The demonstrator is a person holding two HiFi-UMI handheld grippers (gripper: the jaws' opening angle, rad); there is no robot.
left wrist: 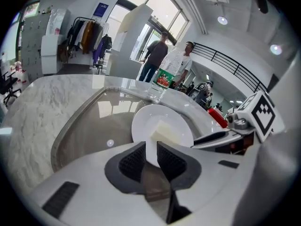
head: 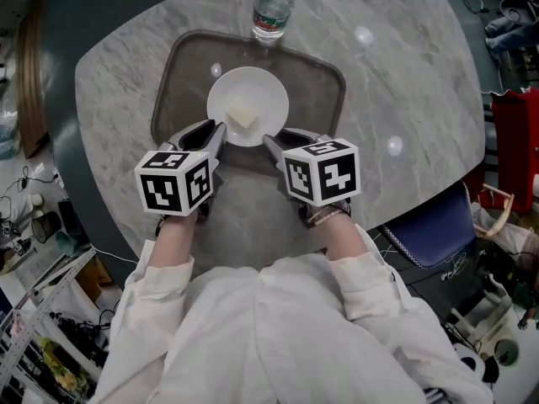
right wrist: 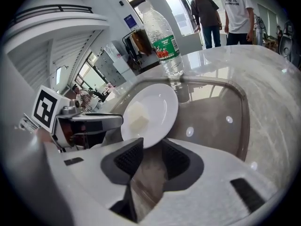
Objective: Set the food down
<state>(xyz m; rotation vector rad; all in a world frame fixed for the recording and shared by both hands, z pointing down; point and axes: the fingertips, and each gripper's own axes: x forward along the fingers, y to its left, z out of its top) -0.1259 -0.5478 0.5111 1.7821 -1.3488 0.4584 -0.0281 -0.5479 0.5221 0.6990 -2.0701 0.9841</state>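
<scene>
Pinching plate (head: 257, 89) rim, seemingly: left gripper (left wrist: 151, 155) jaws | right gripper (right wrist: 151, 154) jaws wide astride rim | bottle (head: 271, 13) behind tray (head: 180, 76)

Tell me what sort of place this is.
Probably an open indoor hall used as a workspace or lab, not a home: a balcony railing overhead, a clothes rack by the wall, and cluttered shelving beside the marble table.

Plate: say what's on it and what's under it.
On the plate lies one pale food block. Under it is the tray; the patch beneath the plate is covered, so anything there is unseen.
</scene>
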